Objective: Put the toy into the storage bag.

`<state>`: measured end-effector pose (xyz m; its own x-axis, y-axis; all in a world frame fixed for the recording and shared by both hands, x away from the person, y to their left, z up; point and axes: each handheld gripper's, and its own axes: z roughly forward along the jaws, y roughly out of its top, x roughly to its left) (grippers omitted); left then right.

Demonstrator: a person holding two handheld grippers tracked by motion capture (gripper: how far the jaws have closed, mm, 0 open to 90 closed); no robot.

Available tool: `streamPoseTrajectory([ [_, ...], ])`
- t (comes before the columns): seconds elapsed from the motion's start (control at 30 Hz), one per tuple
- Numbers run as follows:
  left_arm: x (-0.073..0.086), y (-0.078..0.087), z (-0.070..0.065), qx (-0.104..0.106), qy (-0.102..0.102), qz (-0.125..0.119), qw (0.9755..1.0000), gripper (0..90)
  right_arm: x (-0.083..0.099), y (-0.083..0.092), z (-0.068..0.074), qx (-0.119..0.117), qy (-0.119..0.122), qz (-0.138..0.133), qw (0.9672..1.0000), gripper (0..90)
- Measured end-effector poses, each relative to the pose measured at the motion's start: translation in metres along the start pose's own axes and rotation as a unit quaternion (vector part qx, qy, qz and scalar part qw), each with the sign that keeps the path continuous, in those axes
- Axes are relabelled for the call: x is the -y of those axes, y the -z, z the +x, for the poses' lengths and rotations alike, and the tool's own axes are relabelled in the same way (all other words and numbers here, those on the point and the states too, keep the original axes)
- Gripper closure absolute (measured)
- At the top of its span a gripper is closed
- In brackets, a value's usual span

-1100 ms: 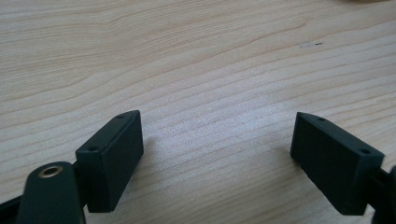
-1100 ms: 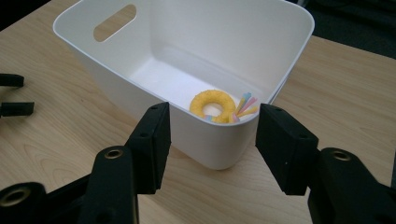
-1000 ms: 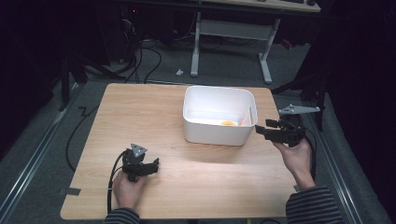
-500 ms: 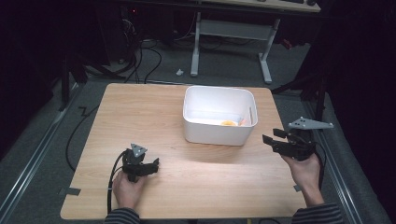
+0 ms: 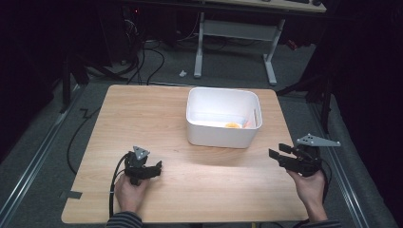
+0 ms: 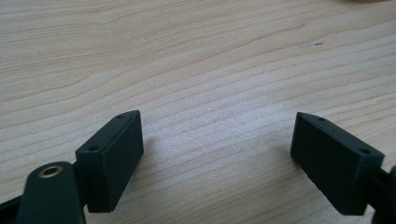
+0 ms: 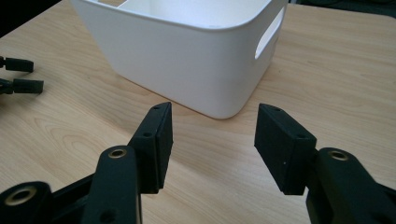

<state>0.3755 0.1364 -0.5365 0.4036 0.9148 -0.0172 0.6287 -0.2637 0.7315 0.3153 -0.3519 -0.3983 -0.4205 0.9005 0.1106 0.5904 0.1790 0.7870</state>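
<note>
Item: white plastic bin [image 5: 222, 118], mid-table, an orange object [image 5: 232, 125] inside. We judge it light, rigid, smooth-walled; best taken at the rim or handle slot [image 7: 267, 33]. Right gripper [image 7: 212, 140] and left gripper [image 6: 217, 158]: both parted, empty.

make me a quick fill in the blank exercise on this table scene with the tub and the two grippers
1. The white tub stands on a table made of ____.
2. The small thing lying inside the tub, the orange piece, is ____ in colour.
3. The right gripper has its jaws apart with ____ between them.
4. The left gripper sits near the table's ____ edge, on the person's side.

Missing words: wood; orange; nothing; front
</note>
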Motion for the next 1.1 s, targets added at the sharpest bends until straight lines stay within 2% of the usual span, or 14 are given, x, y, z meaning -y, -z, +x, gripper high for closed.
streamPoseTrajectory([
  [0.3,0.000,0.000,0.000,0.000,0.000,0.000,1.0000,17.4,0.019,-0.021,0.000,-0.007,-0.012,0.009,0.9999,46.9],
  [0.4,0.000,0.000,0.000,0.000,0.000,0.000,1.0000,17.4,0.028,-0.033,0.000,-0.002,-0.005,0.013,0.9999,46.1],
  [0.53,0.000,0.000,0.000,0.000,0.000,0.000,1.0000,17.4,0.046,-0.056,-0.001,0.004,-0.014,0.029,0.9995,46.0],
  [0.7,0.000,0.000,0.000,0.000,0.000,0.000,1.0000,17.4,0.067,-0.083,-0.002,0.029,-0.012,0.052,0.9981,43.6],
  [0.87,0.000,0.000,0.000,0.000,0.000,0.000,1.0000,17.4,0.081,-0.100,-0.006,0.048,-0.016,0.064,0.9966,41.7],
  [1.03,0.000,0.000,0.000,0.000,0.000,0.000,1.0000,17.4,0.085,-0.105,-0.006,0.077,-0.003,0.042,0.9962,40.1],
  [1.1,0.000,0.000,0.000,0.000,0.000,0.000,1.0000,17.4,0.085,-0.106,-0.003,0.091,0.008,0.046,0.9948,38.2],
])
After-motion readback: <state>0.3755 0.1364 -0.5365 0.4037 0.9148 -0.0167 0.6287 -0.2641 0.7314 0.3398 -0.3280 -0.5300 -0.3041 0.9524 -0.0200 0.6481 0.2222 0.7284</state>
